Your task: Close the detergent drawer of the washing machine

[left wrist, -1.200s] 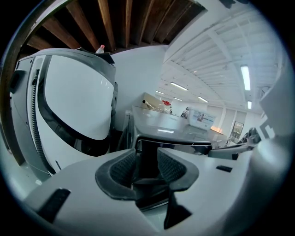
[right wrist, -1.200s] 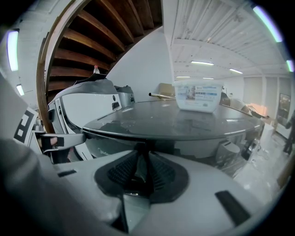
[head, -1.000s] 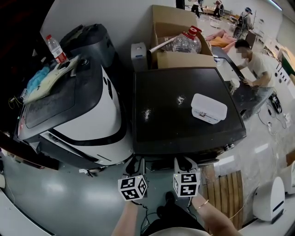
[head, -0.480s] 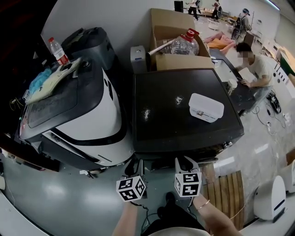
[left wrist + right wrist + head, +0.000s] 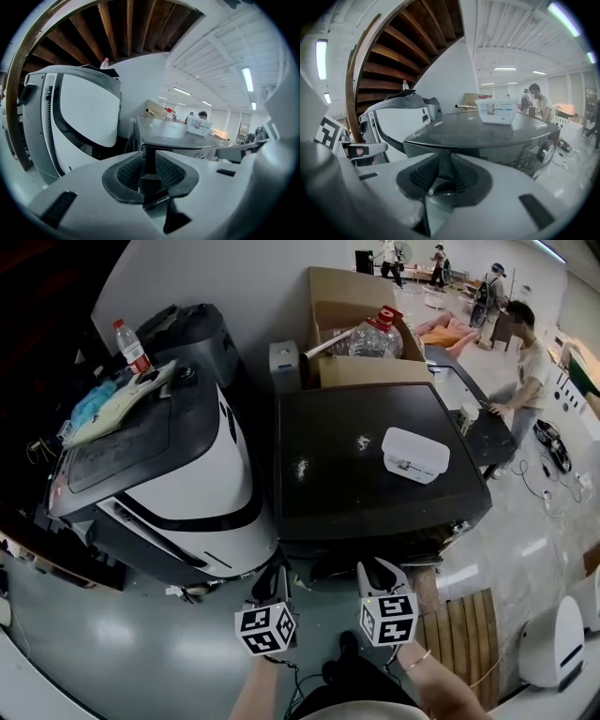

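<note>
The washing machine (image 5: 375, 474) has a dark flat top and stands in the middle of the head view. Its front face lies under the top's near edge, and I cannot make out the detergent drawer there. My left gripper (image 5: 278, 579) hangs just before the front's left part. Its jaws have just been closing and stand narrowly open with nothing between them (image 5: 149, 152). Before the front's middle, my right gripper (image 5: 377, 570) points at the washer (image 5: 478, 133), its pads a little apart on nothing (image 5: 445, 161). A round knob (image 5: 544, 152) shows on the front at right.
A white plastic box (image 5: 411, 454) lies on the washer's top. A white-and-black machine (image 5: 178, 474) stands close at left, with a water bottle (image 5: 132, 346) on it. Behind are a cardboard box with a big jug (image 5: 361, 329) and a person (image 5: 525, 343). A wooden mat (image 5: 464, 634) lies at right.
Both grippers have crept a little toward the washer's front. The person at the back right has straightened up and moved back.
</note>
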The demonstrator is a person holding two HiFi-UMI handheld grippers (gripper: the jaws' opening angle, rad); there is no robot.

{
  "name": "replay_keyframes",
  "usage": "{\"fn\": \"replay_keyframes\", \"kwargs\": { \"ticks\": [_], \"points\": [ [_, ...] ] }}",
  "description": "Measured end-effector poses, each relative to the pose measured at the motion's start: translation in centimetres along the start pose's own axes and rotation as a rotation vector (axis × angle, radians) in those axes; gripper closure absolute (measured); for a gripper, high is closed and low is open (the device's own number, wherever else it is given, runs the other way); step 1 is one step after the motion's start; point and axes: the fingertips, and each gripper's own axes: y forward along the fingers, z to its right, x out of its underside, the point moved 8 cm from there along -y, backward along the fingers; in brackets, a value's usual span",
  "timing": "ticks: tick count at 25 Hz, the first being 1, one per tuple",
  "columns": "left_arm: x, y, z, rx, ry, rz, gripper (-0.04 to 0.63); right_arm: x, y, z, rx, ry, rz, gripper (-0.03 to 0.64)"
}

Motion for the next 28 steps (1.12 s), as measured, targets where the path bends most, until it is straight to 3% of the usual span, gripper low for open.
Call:
{"fn": "replay_keyframes", "kwargs": {
  "ticks": [15, 28],
  "points": [
    [-0.2, -7.6, -0.1, -0.041, 0.026, 0.076, 0.599, 0.0, -6.9, -1.5, -0.018, -0.009, 0.076, 0.566],
    [0.5, -12.7, -0.5, -0.051, 0.024, 0.102, 0.600, 0.9, -11.2, -2.7, -0.007, -0.020, 0.121, 0.614]
  ]
}}
